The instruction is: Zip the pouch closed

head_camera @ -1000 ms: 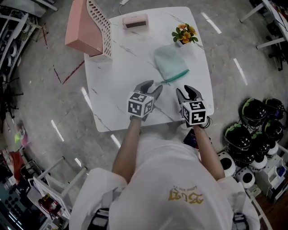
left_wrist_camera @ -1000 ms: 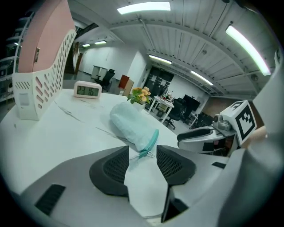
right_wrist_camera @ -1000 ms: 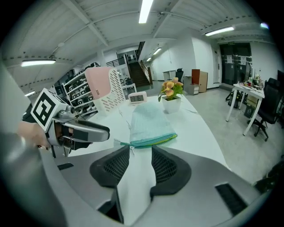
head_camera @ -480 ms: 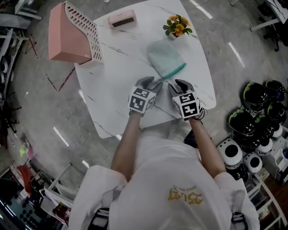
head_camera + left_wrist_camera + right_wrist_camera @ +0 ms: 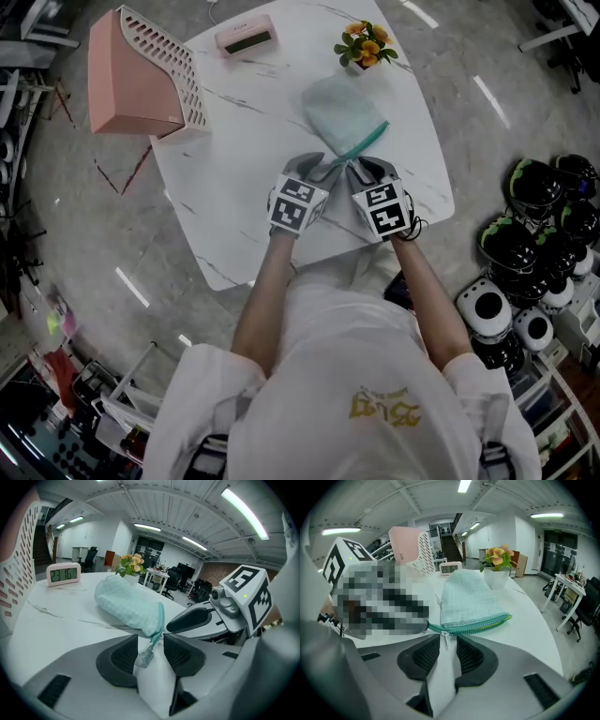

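A mint-green pouch lies on the white marble table, its teal zipper edge turned towards me. Both grippers meet at the zipper's near-left end. My left gripper has the zipper's clear end tab between its closing jaws, and a gap still shows beside the tab. My right gripper has the small zipper pull between its closing jaws, and the pads stand clear of it. The pouch fills the middle of the left gripper view, and the pouch lies just beyond the jaws in the right gripper view.
A pink slotted file rack stands at the table's far left. A pink digital clock and a small flower pot stand at the far edge. Black and white helmets lie on the floor at the right.
Both grippers have moved forward and down to the pouch's zipper end and drawn close together. Their jaws have narrowed around the tab and the pull.
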Available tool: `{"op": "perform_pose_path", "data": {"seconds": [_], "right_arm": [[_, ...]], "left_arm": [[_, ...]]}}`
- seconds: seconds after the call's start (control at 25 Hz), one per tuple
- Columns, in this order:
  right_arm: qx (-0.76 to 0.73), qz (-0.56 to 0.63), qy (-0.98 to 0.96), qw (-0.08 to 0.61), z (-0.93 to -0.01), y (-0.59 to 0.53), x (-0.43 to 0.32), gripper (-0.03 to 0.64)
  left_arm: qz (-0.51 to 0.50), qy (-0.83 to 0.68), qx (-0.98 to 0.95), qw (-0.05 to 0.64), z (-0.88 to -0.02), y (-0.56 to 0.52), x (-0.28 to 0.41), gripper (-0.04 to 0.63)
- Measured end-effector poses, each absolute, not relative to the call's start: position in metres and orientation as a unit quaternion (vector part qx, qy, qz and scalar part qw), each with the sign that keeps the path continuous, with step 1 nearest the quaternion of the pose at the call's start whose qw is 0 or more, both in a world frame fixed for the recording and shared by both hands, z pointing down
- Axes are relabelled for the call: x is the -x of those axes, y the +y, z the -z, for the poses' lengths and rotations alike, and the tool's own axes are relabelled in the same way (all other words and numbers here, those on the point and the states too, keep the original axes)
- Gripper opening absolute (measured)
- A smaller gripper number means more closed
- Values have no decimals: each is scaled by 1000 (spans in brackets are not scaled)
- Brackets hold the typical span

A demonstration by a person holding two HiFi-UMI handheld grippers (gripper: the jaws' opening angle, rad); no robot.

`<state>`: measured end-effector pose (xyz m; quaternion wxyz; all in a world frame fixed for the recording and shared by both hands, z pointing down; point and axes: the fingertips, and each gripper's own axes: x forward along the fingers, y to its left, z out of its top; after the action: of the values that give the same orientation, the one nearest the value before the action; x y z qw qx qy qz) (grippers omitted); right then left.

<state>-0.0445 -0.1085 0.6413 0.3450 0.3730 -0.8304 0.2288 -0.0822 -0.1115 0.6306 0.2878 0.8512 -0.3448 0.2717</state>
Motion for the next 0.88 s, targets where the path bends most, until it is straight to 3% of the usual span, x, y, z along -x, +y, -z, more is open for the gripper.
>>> {"op": "perform_pose_path", "data": {"seconds": [0.28,0.44,0.6,0.88], "right_arm": [[-369,-223,-830,353,-645,-107,47,103],[-363,-214,-833,360,-649,-107,50,70],[-350,-196,-838,369,-650,-104,55,25],[-343,-178,-839,382,-647,-103,55,17]], "left_arm": [[-300,-327,-856,266,-637,-111,72,191],[-317,-315,-858,253,-641,-109,66,147],[-330,-306,-859,243,-647,-106,63,52],[-335,-302,-858,247,-649,-103,62,36]]}}
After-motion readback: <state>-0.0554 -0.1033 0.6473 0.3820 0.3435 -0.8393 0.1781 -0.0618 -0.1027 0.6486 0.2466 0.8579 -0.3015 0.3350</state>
